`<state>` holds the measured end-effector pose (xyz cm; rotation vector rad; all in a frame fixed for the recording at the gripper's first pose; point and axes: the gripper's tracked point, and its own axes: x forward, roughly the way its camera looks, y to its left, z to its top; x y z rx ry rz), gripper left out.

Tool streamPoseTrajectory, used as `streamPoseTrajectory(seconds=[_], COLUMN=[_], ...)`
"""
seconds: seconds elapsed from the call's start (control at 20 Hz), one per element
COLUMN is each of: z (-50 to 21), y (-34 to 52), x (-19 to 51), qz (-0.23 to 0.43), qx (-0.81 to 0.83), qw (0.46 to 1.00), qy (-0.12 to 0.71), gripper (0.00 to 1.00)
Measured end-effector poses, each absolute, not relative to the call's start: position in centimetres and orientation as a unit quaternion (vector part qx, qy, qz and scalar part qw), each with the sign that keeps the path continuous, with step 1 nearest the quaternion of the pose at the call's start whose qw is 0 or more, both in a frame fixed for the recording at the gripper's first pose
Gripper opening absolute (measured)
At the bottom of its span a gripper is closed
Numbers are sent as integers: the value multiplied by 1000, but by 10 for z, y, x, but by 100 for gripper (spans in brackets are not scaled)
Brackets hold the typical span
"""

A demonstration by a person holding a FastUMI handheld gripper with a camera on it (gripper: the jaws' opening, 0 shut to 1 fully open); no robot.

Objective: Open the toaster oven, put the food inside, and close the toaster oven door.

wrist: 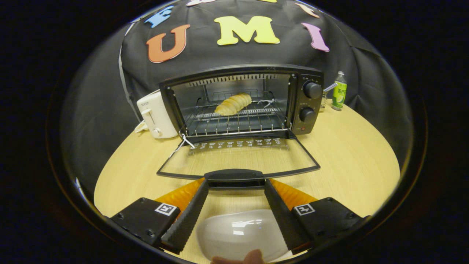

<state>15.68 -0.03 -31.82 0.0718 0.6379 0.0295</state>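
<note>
Inside the toaster oven point(242, 102), one bread roll point(233, 103) lies on the wire rack point(238, 123); glass door point(238, 157) folded flat. My gripper point(236, 183) is spread, tips flanking the door handle point(234, 176). One white plate point(238, 233) sits between my fingers.

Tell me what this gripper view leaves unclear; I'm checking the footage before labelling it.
- White toaster: its right side is hidden behind the black toaster oven.
- Small item between the oven and the green bottle: too small to identify.
- White oval plate: its near rim is cut off, with a fingertip over it.
- Gripper: open, its tips at the black door handle; contact unclear.
</note>
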Motion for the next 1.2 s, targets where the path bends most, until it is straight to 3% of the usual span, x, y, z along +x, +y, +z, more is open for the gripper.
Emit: streamPoseTrajectory(seconds=[0.65, 1.2], z=[-230, -171], y=[4, -1], x=[199, 201], qz=[16, 25], qx=[25, 35], qw=[984, 991], qy=[177, 124], gripper=[100, 100])
